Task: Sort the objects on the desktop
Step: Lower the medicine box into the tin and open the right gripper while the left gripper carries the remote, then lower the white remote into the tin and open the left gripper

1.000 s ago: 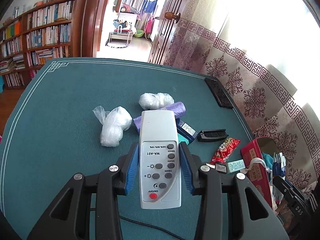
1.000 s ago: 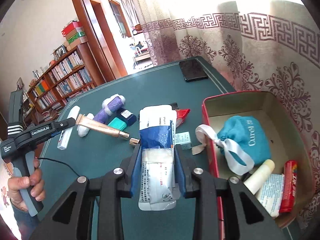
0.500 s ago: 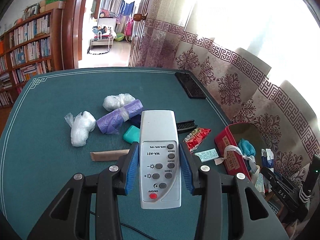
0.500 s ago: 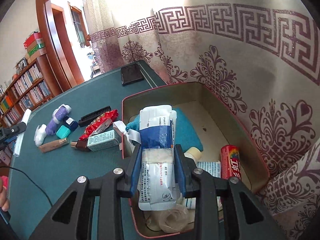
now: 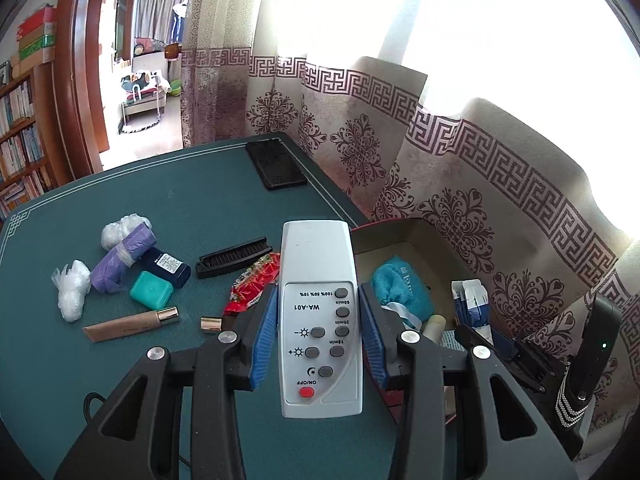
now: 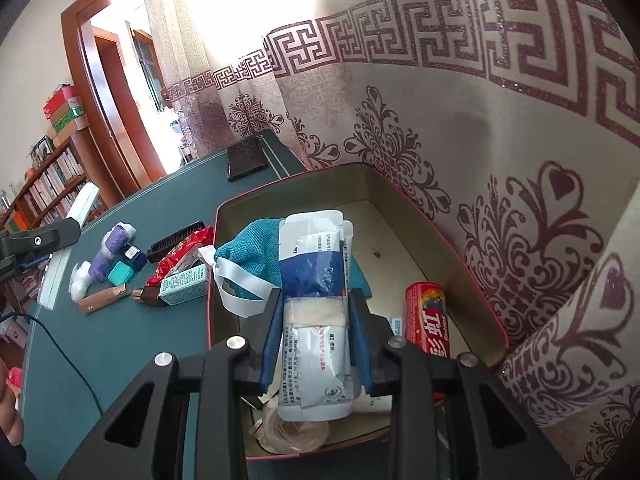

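My left gripper [image 5: 319, 296] is shut on a grey remote control [image 5: 318, 264], held above the green table's right side near the red tin box [image 5: 420, 236]. My right gripper [image 6: 315, 300] is shut on a taped bundle of white and blue sachets [image 6: 312, 256] and hangs over the open red tin box [image 6: 400, 216]. Inside the box lie a teal pouch [image 6: 256, 248] with a white ribbon, a red tube [image 6: 428, 316] and some papers. The left view shows the sachet bundle [image 5: 472, 300] at the box's near right corner.
Left of the box on the table lie a black comb [image 5: 236, 256], red snack packet [image 5: 252, 284], teal case [image 5: 151, 290], purple bag roll [image 5: 120, 258], dark bottle [image 5: 166, 266], beige tube [image 5: 128, 324] and clear bags [image 5: 72, 288]. A black phone [image 5: 276, 164] is at the far edge. Curtains hang behind the box.
My left gripper has swung right with the remote, bringing the red box into view. My right gripper carried the sachet bundle from beside the box to over its inside.
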Demonstrator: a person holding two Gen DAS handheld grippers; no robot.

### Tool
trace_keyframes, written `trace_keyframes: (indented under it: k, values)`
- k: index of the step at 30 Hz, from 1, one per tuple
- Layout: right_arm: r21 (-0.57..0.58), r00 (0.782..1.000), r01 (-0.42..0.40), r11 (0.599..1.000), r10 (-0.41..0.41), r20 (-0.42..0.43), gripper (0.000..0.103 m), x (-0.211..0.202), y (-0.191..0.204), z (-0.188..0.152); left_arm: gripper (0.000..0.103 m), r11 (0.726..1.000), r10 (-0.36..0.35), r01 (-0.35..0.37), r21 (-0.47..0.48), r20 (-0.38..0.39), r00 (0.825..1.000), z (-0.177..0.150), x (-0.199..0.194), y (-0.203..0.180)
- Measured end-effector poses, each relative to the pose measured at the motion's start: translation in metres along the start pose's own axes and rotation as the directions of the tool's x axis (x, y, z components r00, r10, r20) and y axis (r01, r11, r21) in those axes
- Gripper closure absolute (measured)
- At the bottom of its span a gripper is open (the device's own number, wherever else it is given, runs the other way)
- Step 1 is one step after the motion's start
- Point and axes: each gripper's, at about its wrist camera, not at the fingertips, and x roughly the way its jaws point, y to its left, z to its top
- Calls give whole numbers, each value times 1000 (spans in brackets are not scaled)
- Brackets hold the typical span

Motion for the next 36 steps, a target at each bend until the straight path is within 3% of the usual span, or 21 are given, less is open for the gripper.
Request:
trace_keyframes:
  k: [7,12,19,21,23,28,32,36]
  values:
    - [27,998,44,999,-45,44,59,-14,-16,-4,60,992,-86,88,93,-26,996,12,15,-76]
    - [31,995,59,998,-61,84,35,-32,-24,-10,60,979,-123,129,155,-47,991,15,28,-125]
    - [47,990,63,997,-68,120,30,-45,-31,-11,59,965,-158,178,192,-113,981,12,46,-162]
    - [54,990,73,996,-79,114,28,-45,-37,-13,51,963,-163,188,194,-138,977,11,49,-165]
    - [63,989,82,995,-89,115,28,-46,-42,-14,43,962,-168,191,195,-131,977,11,47,-165]
    - [82,988,78,994,-88,125,28,-50,-46,-14,42,971,-147,161,178,-90,985,14,36,-144]
    - [54,991,69,996,-75,112,28,-44,-33,-16,38,987,-97,104,122,-65,993,14,32,-103]
    - [15,995,19,1000,-20,97,28,-44,-16,-22,37,999,-51,51,4,-61,997,14,29,-47]
